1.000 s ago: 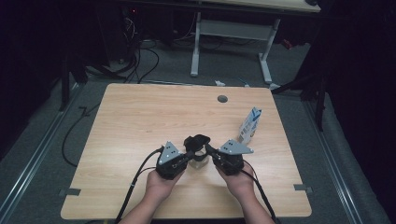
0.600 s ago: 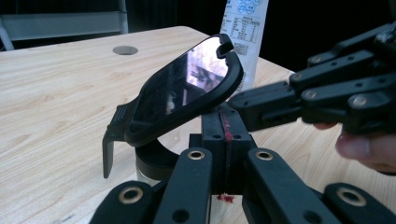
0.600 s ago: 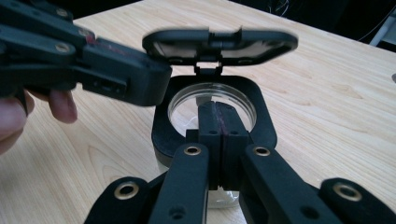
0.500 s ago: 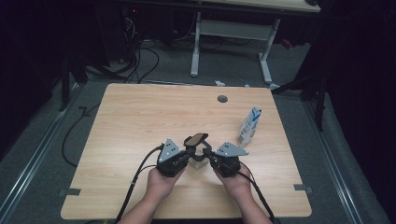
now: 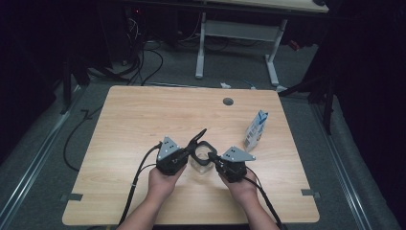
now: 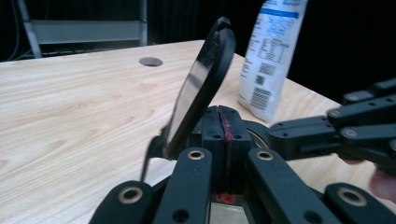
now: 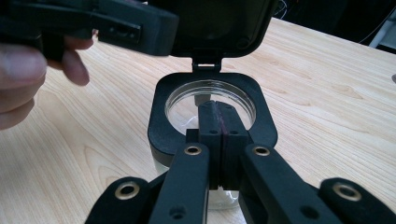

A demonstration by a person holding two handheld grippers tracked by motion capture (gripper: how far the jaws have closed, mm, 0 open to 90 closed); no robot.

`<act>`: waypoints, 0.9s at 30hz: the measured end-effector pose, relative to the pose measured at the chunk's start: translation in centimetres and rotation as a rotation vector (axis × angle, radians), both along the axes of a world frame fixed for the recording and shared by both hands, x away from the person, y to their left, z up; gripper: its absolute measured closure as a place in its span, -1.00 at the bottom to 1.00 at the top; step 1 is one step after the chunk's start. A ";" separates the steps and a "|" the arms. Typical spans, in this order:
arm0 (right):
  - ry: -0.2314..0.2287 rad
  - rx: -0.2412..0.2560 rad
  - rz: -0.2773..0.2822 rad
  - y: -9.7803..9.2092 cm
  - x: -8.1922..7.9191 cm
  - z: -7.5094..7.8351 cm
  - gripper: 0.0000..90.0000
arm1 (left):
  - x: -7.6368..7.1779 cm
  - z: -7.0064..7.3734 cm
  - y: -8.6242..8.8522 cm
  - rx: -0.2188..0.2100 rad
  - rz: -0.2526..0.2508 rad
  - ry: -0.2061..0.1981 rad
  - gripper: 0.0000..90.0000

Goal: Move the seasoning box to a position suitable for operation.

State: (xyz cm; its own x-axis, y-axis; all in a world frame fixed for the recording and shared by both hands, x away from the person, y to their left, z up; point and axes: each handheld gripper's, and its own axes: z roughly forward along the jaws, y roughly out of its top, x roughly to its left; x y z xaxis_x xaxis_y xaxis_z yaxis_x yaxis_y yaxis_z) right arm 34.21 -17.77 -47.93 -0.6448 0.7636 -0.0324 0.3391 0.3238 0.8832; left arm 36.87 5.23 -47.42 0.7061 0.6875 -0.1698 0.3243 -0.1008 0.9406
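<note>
Container [image 5: 201,160] with raised lid [image 6: 201,88] sits between both grippers, each with jaws closed on its rim.

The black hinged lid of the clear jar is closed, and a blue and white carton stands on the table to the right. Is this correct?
Not quite. The lid is open, tilted up on its hinge above the clear jar; the right gripper view shows the round opening uncovered. The blue and white carton does stand on the table to the right.
</note>
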 end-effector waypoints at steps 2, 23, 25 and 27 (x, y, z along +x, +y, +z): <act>0.004 0.001 -0.001 0.0 0.0 0.0 1.00 | 0.2 0.0 0.2 0.003 0.012 0.000 0.99; 0.001 0.009 0.009 -0.2 0.1 -0.1 1.00 | 1.0 0.0 0.8 0.005 0.066 0.012 0.99; -0.003 0.009 0.010 -0.2 0.1 -0.1 1.00 | 1.0 -0.1 0.8 0.009 0.064 0.015 0.99; -0.002 0.011 0.008 -0.2 0.0 -0.1 1.00 | 0.8 -0.1 0.8 0.012 0.057 0.014 0.99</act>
State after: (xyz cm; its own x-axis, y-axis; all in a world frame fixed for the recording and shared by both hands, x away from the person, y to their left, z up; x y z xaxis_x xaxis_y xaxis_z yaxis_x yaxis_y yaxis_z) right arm 34.25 -17.96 -48.06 -0.6507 0.7589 -0.0253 0.3347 0.3165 0.8876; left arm 37.70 6.07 -47.48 0.6632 0.7288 -0.1703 0.3426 -0.0934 0.9348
